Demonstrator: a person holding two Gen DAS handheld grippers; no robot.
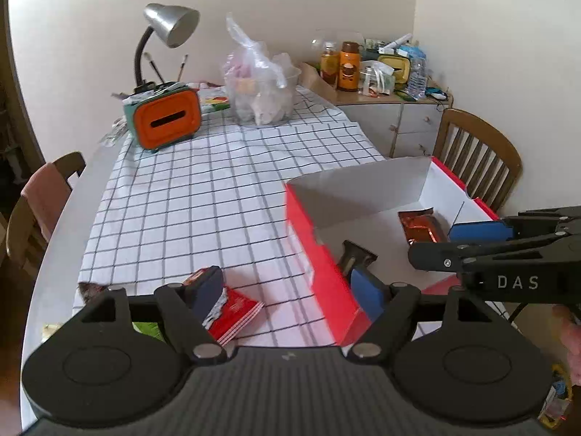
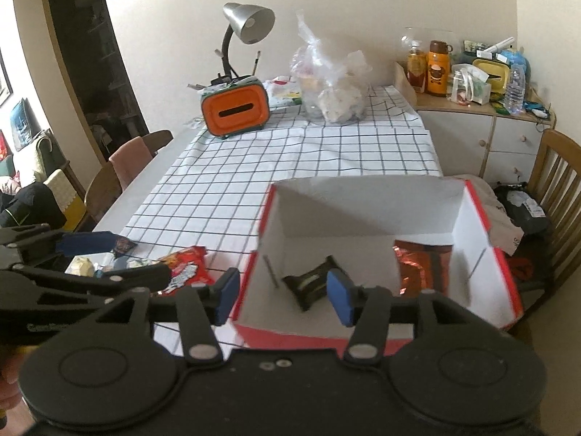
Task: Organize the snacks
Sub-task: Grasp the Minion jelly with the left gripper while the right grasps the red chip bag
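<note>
Two snacks already lie inside the box [image 2: 483, 218], our landmark on the checked desk [image 2: 326, 152]: a dark packet [image 2: 308, 285] near its front-left corner and an orange foil packet [image 2: 423, 265] toward its back-right. We hold our right claw [image 2: 285, 296] wide and holding nothing, straddling the box's front-left corner, one blue pad outside the wall and the other over the dark packet. Our left claw [image 1: 287, 290] is also wide; its right finger reaches over the box's near wall, while its left finger sits against a red packet [image 1: 236, 314] lying on the desk just left of the box, though we cannot tell whether it truly touches. From the right camera, more snacks [image 2: 181, 270] lie on the desk left of the box, beneath the left claw. Well behind the box stand an orange case [image 2: 236, 110], a lamp [image 2: 248, 23] and a plastic bag [image 2: 334, 83].
</note>
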